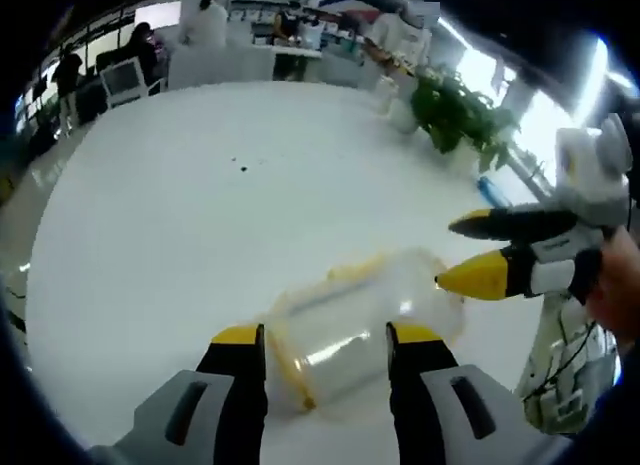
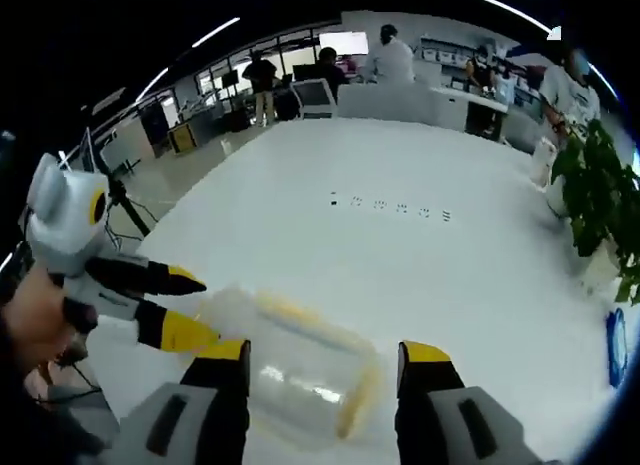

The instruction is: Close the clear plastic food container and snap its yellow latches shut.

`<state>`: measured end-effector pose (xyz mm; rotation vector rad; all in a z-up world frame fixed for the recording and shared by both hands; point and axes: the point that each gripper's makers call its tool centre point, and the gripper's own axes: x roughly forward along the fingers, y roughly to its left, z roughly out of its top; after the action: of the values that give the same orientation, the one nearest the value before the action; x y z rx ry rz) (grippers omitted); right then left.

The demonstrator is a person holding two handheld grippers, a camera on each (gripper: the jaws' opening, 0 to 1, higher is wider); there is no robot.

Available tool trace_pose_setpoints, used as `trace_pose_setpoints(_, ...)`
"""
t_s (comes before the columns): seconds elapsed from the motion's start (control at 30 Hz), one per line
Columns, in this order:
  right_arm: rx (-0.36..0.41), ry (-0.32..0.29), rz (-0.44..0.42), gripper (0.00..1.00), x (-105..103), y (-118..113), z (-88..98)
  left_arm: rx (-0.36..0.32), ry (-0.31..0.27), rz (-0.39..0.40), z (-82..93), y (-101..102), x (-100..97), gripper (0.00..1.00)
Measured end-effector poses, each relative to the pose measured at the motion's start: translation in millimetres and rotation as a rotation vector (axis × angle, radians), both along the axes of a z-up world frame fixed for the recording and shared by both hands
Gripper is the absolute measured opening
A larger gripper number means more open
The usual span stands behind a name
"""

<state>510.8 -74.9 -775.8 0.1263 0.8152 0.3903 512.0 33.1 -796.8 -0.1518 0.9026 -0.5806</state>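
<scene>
On the white table (image 1: 200,205), the clear plastic food container (image 1: 355,320) lies on its side, its yellow latches (image 1: 290,375) showing as blurred yellow bands along the lid end.

1. Container position. In the left gripper view the container sits just beyond the left gripper (image 1: 325,335), partly between its two yellow-tipped jaws. In the right gripper view the container (image 2: 300,360) lies likewise between and beyond the jaws of the right gripper (image 2: 325,350). Contact between jaws and container cannot be confirmed in either view.

2. Jaw state. Both grippers have their jaws spread wide, wider than the container body that shows between them. Neither pair pinches anything.

3. Hand pose. The two grippers approach the container from opposite ends. The right gripper (image 1: 465,250) enters the left gripper view beside the container, jaws level and parted, the lower tip close to the container wall. A hand (image 1: 615,285) grips its rear. The left gripper (image 2: 190,305) enters the right gripper view the same way, held by a hand (image 2: 35,320).

4. Surroundings. A potted plant (image 1: 460,115) stands at the table's far edge, well apart from the container. People (image 2: 390,55) stand beyond the table.
</scene>
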Motion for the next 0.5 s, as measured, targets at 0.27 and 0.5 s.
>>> trace_pose_setpoints(0.27,-0.011,-0.001,0.008,0.57,4,-2,-8.3,0.006,0.007,0.041,-4.2,10,2.3,0.45)
trace_pose_setpoints(0.5,-0.043,0.112,-0.001,0.57,-17,-8,-48.3,-0.002,0.04,0.056,-20.8,7,-6.8,0.58)
